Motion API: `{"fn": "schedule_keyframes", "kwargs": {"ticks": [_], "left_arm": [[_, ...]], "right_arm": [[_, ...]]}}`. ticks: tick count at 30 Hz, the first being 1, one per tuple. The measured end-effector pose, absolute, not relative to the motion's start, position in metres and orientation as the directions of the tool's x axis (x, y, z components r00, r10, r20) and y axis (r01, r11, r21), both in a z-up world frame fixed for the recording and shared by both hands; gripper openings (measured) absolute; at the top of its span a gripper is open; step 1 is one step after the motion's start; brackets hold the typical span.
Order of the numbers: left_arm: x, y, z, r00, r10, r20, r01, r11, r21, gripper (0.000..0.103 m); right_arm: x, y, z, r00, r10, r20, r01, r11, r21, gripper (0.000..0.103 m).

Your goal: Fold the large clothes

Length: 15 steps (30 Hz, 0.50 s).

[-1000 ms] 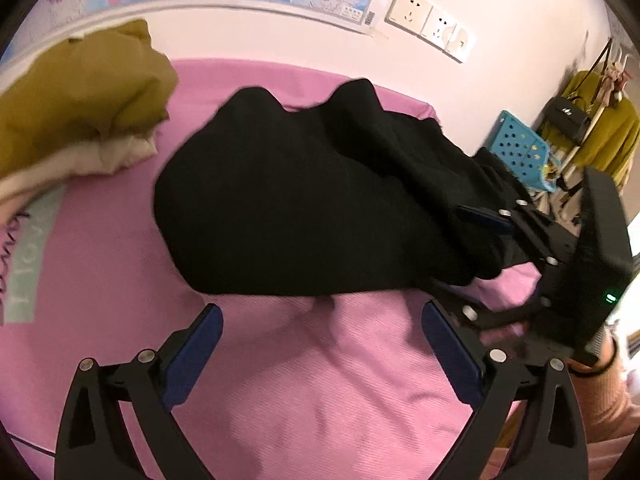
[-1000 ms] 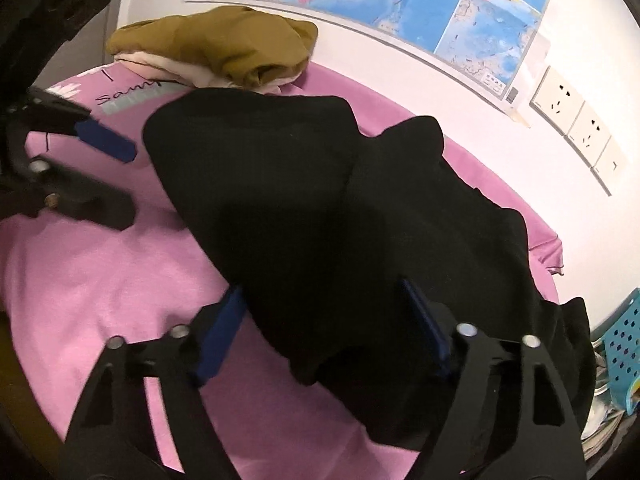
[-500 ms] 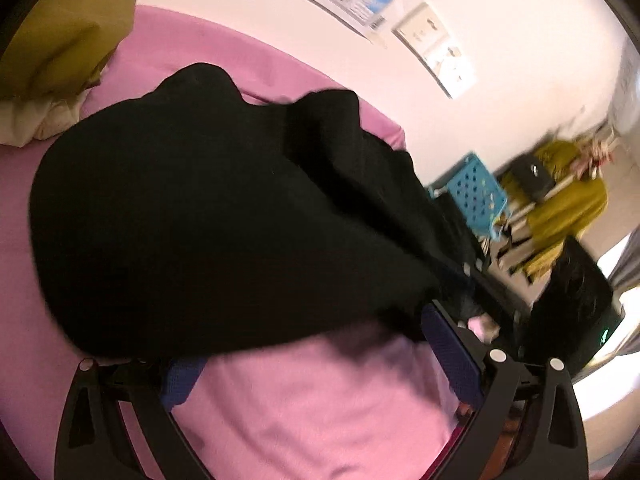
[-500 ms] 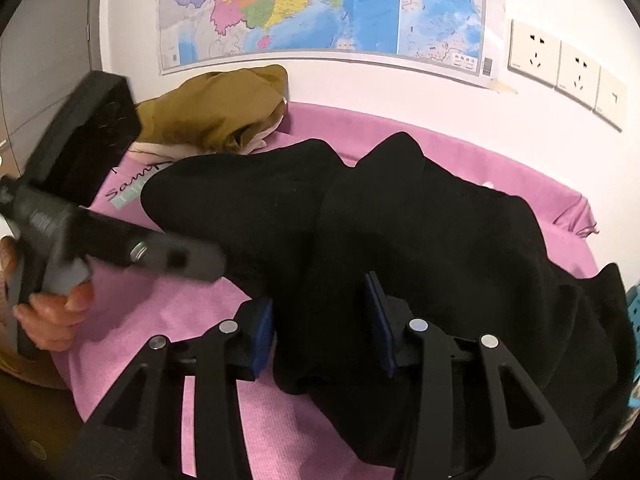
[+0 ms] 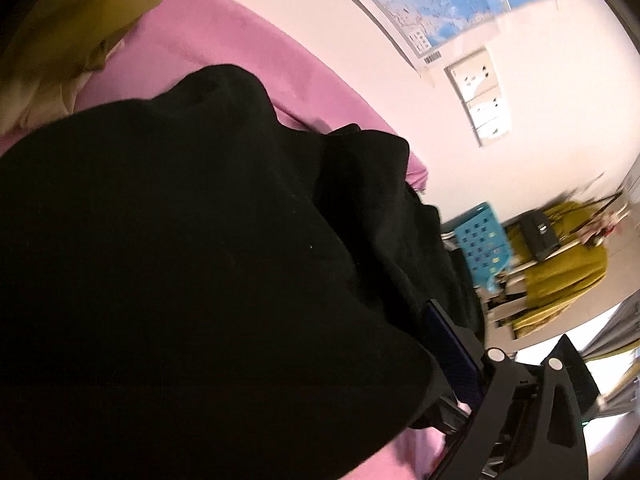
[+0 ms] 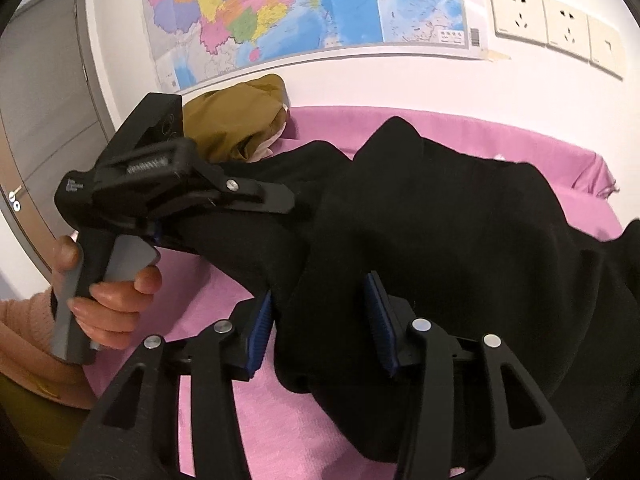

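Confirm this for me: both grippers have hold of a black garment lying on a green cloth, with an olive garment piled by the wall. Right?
Not quite. The cloth is pink, not green, as the right wrist view shows. Both the left gripper and right gripper do have the black garment, and the olive garment is piled by the wall.

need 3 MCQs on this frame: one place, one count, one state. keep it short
1. Where does the rumpled olive-yellow fabric pile sit?
A. at the far edge of the pink cloth surface, below the wall map
B. in a blue basket
C. on top of the black garment

2. How many white wall socket plates show in the right wrist view?
A. one
B. three
C. five

3. What is the hand-held black left gripper doing?
A. hanging open over bare cloth
B. holding the olive pile
C. closed on an edge of the large black fabric garment

Key:
1 A: the pile lies against the wall under the map.
2 B: three plates stand in a row to the right of the map.
3 C: black fabric runs out from between its closed fingers.
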State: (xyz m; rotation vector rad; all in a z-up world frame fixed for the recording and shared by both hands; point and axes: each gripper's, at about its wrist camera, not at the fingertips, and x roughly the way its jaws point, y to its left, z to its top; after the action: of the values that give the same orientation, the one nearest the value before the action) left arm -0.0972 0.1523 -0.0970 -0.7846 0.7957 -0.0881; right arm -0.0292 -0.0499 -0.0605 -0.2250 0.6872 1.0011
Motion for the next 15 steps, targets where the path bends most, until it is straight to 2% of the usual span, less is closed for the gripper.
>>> {"fn": "schedule_keyframes", "kwargs": {"ticks": [2, 7, 9, 15], "left_arm": [[-0.096, 0.143, -0.094, 0.704, -0.301, -0.643, -0.216, 0.772, -0.598, 0.088], [-0.096, 0.130, -0.094, 0.701, -0.254, -0.666, -0.222, 0.810, -0.543, 0.087], [-0.094, 0.126, -0.093, 0.699, -0.244, -0.672, -0.223, 0.819, -0.529, 0.087], [-0.087, 0.122, -0.095, 0.697, -0.222, -0.681, -0.218, 0.840, -0.497, 0.087]], "right_arm": [[-0.029, -0.056, -0.060, 0.345, 0.708, -0.616, -0.822, 0.545, 0.166, 0.056], [-0.028, -0.084, -0.058, 0.312, 0.757, -0.574, -0.788, 0.544, 0.289, 0.059], [-0.028, -0.096, -0.056, 0.316, 0.765, -0.562, -0.772, 0.552, 0.316, 0.065], [-0.032, -0.138, -0.054, 0.352, 0.765, -0.539, -0.705, 0.595, 0.385, 0.068]]}}
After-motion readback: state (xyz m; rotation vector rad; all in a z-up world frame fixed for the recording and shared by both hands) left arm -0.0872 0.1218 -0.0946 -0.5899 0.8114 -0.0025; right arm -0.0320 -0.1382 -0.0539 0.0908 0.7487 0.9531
